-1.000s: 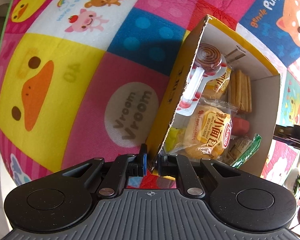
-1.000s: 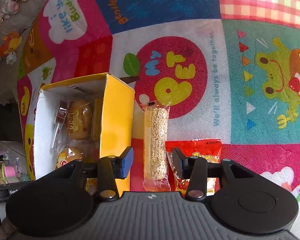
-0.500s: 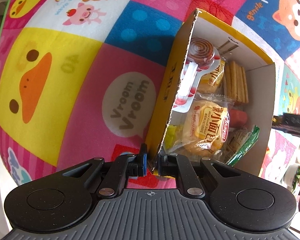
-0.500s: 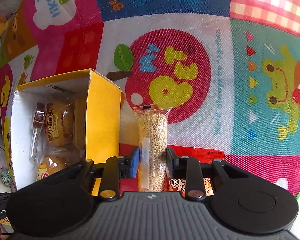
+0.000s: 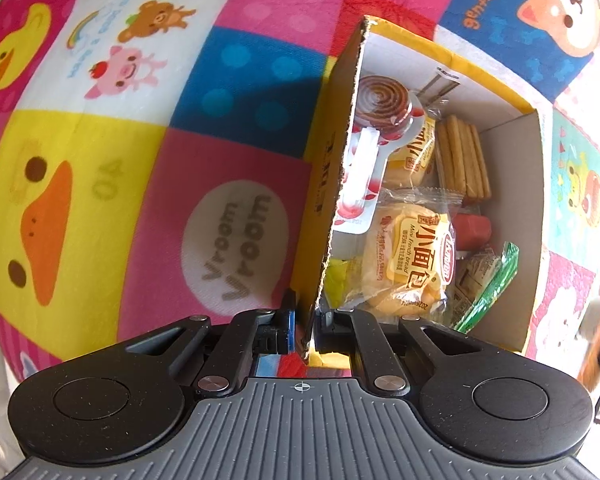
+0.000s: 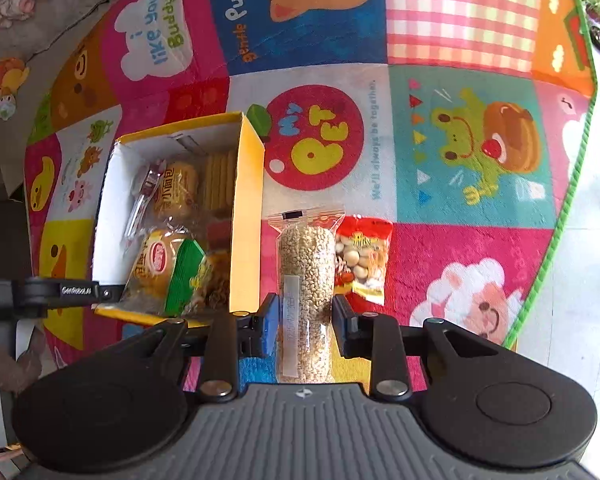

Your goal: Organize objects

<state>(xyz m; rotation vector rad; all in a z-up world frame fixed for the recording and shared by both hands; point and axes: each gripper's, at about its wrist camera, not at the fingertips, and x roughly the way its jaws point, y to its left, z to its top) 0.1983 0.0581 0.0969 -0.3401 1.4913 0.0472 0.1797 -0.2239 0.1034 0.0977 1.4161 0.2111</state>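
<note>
Right wrist view: right tool [image 6: 305,318] clamped the grain bar [image 6: 306,280] low, beside the yellow box [image 6: 246,216]; light, crumbly, slick-wrapped, best held mid-length. Left tool [image 5: 305,320] pinched the box wall.

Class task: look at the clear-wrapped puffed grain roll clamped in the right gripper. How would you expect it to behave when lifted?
The grain roll likely holds straight: it spans beyond the right gripper without visibly sagging. Probably light, being puffed grains. Its glossy wrapper may be slippery, and hard squeezing might crush it.

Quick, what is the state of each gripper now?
Left gripper: closed on the wall of the yellow box.
Right gripper: closed on the grain bar packet.
</note>
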